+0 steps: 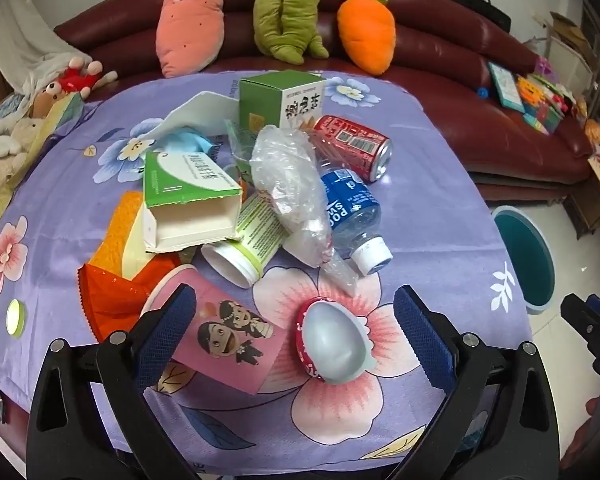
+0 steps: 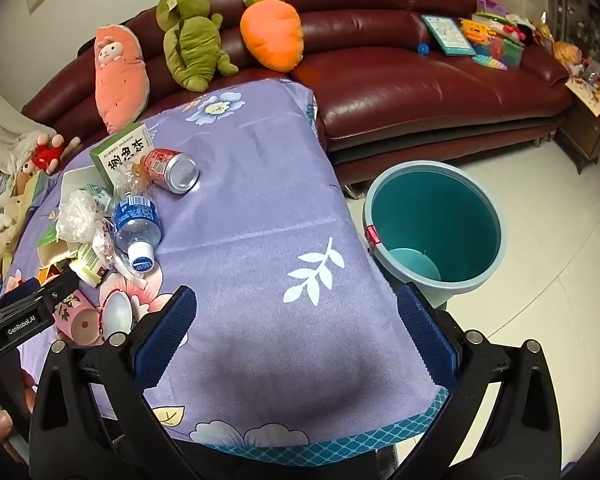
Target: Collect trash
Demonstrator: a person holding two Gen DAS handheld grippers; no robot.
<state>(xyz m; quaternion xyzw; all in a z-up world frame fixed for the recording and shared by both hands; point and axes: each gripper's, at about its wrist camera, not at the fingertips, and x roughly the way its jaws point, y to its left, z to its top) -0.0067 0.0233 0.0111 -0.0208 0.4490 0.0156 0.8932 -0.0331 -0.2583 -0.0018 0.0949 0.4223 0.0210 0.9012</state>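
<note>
A pile of trash lies on the purple flowered tablecloth (image 1: 440,216): a pink paper cup (image 1: 220,328) on its side, an egg-shaped plastic shell (image 1: 332,344), a blue-label water bottle (image 1: 352,212), a red can (image 1: 352,146), crumpled clear plastic (image 1: 288,176), an open green-and-white box (image 1: 188,200) and a green box (image 1: 280,100). My left gripper (image 1: 296,328) is open just above the cup and shell, empty. My right gripper (image 2: 296,328) is open and empty over the cloth (image 2: 260,208) near the table's right edge. The teal bin (image 2: 432,216) stands on the floor to its right.
A dark red sofa (image 2: 420,92) with a pink plush, a green plush and a carrot plush runs behind the table. Soft toys lie at the left (image 1: 4,152). Books and toys sit on the sofa's right end (image 2: 492,44). White tiled floor surrounds the bin.
</note>
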